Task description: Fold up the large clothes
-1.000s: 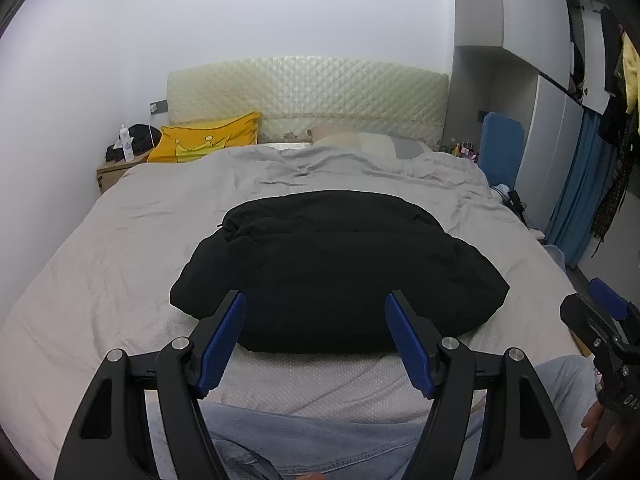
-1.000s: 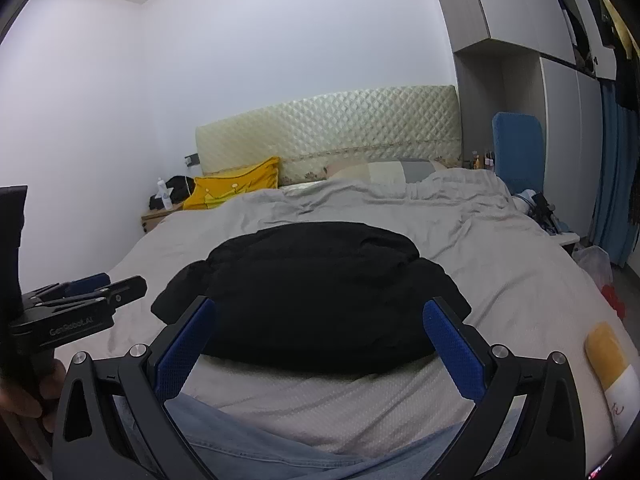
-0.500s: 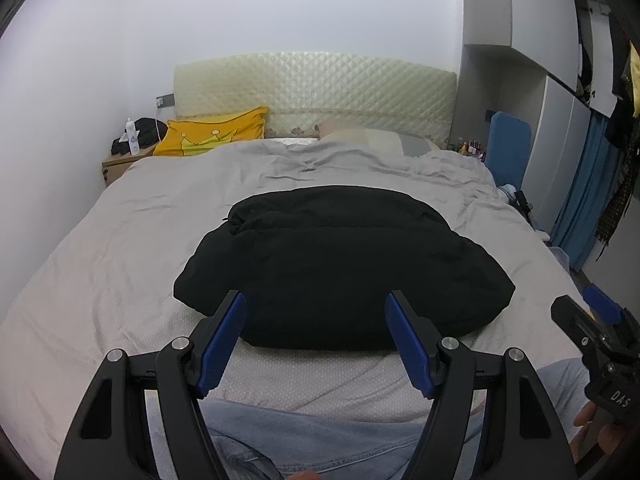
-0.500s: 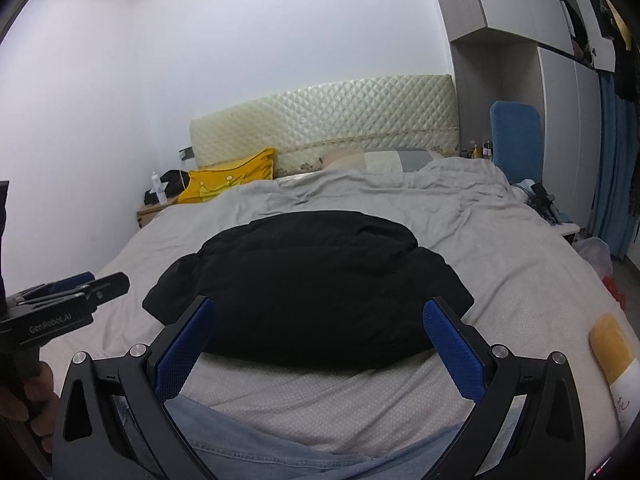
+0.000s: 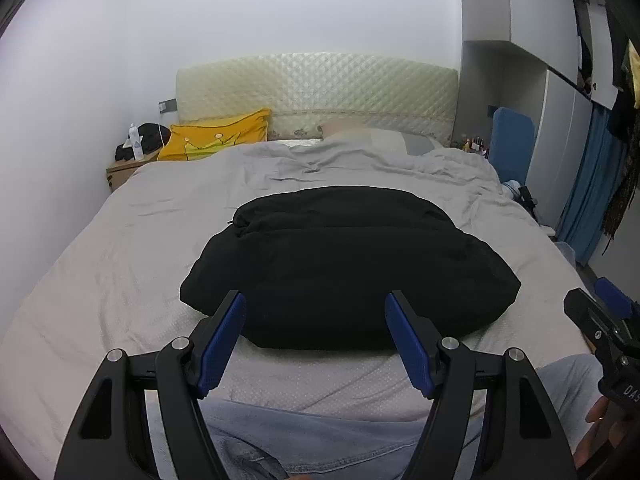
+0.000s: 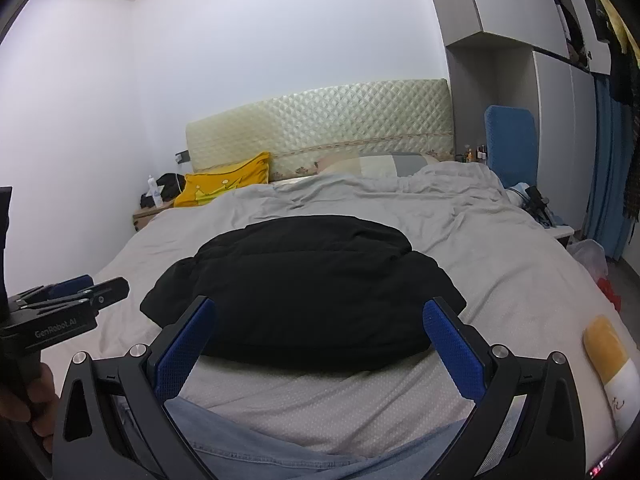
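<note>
A black puffy jacket (image 5: 344, 268) lies folded in a thick bundle on the grey bed (image 5: 120, 264); it also shows in the right wrist view (image 6: 308, 292). My left gripper (image 5: 316, 336) is open and empty, held above the bed's near edge just short of the jacket. My right gripper (image 6: 316, 340) is open wide and empty, also just short of the jacket's near edge. Each gripper shows at the edge of the other's view: the right one (image 5: 604, 328) and the left one (image 6: 68, 300).
A yellow pillow (image 5: 216, 136) and a quilted headboard (image 5: 316, 92) are at the bed's far end. A nightstand with a bottle (image 5: 136, 148) stands at far left. A blue chair (image 5: 512, 140) and wardrobe are on the right. A yellow-white cushion (image 6: 608, 360) lies near the bed's right edge.
Both grippers have drifted slightly, so the jacket sits a little lower and nearer in view. The jacket itself has not moved and both grippers stay open.
</note>
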Available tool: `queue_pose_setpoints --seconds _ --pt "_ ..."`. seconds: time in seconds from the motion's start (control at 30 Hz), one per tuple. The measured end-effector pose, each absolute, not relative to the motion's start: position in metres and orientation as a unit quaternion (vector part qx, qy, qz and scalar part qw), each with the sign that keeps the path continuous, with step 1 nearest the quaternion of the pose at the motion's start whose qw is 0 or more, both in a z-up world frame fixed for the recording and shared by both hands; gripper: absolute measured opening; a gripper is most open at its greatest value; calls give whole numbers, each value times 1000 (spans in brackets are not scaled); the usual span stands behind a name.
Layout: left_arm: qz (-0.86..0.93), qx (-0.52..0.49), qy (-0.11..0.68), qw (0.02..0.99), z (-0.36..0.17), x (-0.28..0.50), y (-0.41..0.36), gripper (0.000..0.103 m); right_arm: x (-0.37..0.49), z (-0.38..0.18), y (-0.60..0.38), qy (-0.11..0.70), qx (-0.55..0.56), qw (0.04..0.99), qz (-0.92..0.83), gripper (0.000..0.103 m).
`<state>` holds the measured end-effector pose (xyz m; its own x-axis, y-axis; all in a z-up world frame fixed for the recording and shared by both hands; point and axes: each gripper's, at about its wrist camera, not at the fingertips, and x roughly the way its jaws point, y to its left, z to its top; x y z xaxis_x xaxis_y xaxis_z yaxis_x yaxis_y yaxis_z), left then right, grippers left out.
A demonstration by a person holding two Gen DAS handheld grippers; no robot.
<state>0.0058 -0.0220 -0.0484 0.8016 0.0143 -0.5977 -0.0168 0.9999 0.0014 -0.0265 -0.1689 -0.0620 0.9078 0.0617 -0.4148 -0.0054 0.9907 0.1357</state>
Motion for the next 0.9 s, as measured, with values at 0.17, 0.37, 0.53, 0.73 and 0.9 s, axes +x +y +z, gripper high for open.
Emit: queue_pose_setpoints --seconds 0.17,0.37,0.53,0.73,0.9 --pt "3 -6 317 949 -47 6 -20 72 -30 -60 -168 212 65 975 16 103" --pt "2 -3 315 949 -47 5 -22 72 -30 -60 -168 209 58 976 9 103" --pt "2 -10 315 949 -45 7 -20 72 -31 -59 -169 210 62 976 16 103" --pt "3 -15 312 950 -43 6 -18 73 -32 -57 -172 206 66 976 15 103" --pt "1 -12 313 950 -44 8 -20 72 -33 -56 -173 204 65 977 14 103"
